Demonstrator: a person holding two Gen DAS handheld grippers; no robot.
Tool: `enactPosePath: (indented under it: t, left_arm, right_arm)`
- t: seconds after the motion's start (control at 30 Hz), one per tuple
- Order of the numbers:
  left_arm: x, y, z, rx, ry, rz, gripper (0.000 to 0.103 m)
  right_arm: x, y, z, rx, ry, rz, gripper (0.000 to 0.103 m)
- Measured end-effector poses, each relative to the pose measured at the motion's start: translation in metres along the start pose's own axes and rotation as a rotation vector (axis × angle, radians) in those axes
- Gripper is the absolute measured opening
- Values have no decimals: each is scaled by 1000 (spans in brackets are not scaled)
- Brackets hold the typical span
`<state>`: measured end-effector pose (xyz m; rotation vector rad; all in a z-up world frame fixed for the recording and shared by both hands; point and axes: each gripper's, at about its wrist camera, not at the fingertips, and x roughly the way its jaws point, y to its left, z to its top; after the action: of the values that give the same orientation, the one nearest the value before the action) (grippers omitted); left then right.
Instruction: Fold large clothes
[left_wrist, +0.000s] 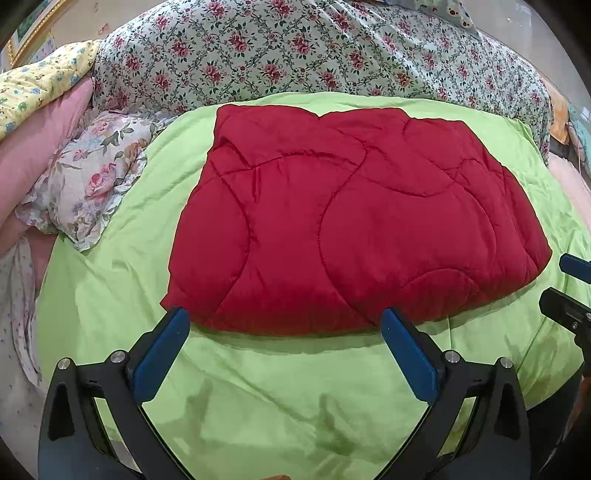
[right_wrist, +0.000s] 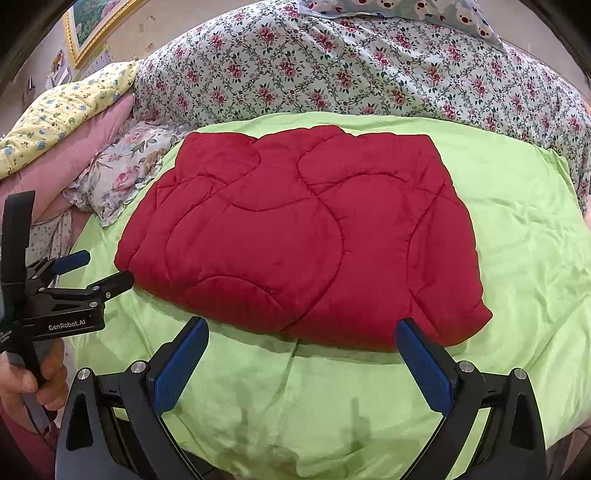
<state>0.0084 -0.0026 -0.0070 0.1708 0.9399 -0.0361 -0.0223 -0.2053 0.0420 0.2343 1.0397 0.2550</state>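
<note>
1. Left wrist view. The left gripper (left_wrist: 286, 325) fills the lower foreground with its two blue-padded fingers (left_wrist: 160, 354) spread wide apart; nothing lies between them. The fingertips hover at the near edge of a red quilted garment (left_wrist: 351, 221), which lies folded into a thick, roughly rectangular pad in the middle of a green sheet (left_wrist: 258, 398) on the bed.
2. Left wrist view, surroundings. A flowered quilt (left_wrist: 295, 48) is heaped behind the sheet. A small flowered pillow (left_wrist: 92, 177) rests at the left edge of the sheet, apart from the garment, with a pink cushion (left_wrist: 44, 147) and a yellow printed cloth (left_wrist: 40, 85) beyond it. The right gripper (left_wrist: 570, 291) enters at the right border, just beside the garment's near right corner.
3. Right wrist view. The right gripper (right_wrist: 301, 334) also stands spread, its blue fingers (right_wrist: 424, 365) empty, the tips hanging over the near edge of the garment (right_wrist: 295, 236). The garment lies flat on the green sheet (right_wrist: 314, 406), with bare sheet showing on all sides.
4. Right wrist view, surroundings. The left gripper (right_wrist: 98, 267), held in the person's hand (right_wrist: 33, 373), points at the garment's near left corner; its jaws are parted, and whether the lower tip touches the fabric cannot be told. A gold-framed picture (right_wrist: 88, 26) hangs on the wall at upper left.
</note>
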Motion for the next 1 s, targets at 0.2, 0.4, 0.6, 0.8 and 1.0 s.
enactPosePath:
  t: [0.2,0.4,0.6,0.8,1.0]
  left_arm:
    - [1,0,0,1,5,-1,103]
    - [1,0,1,2,5,-1,103]
    - [1,0,1,-2,5,-1,103]
    - [2,1,2,-3,5,6,103]
    - [1,0,2,1,-7,11,103]
  right_arm:
    - [1,0,0,2,0,0,102]
    - [1,0,0,2,3,2,102]
    - [3,0,0,3,5,2,102]
    - [4,1,0,5,6,1,102]
    - [4,0,0,6,5,5,102]
